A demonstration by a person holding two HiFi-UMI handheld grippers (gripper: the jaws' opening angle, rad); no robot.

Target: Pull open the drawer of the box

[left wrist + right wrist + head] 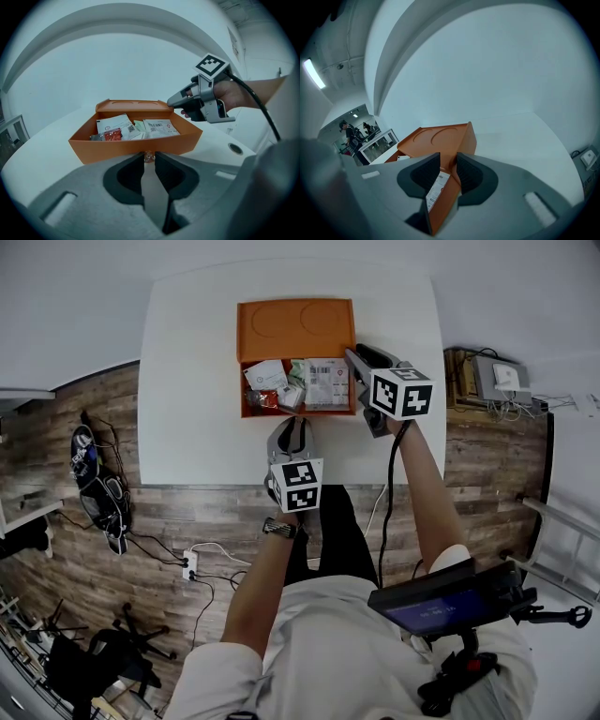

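Note:
An orange box [295, 326] lies on the white table [187, 381], and its drawer [281, 413] stands pulled out toward me. Paper packets [323, 382] and a red sachet [111, 135] fill the drawer. My left gripper [292, 420] meets the middle of the drawer's front wall [117, 147]. In the left gripper view its jaws [149, 157] pinch the small knob there. My right gripper [354, 357] is at the box's right side. Its jaws [447, 171] straddle the orange right wall [445, 197] just in front of the box top [436, 138].
The table's near edge runs just behind my left gripper. A round cable hole [234, 148] is in the tabletop to the right of the drawer. On the wooden floor lie a power strip [190, 565] with cables and dark gear [98, 484]. A low shelf with devices [497, 381] stands at the right.

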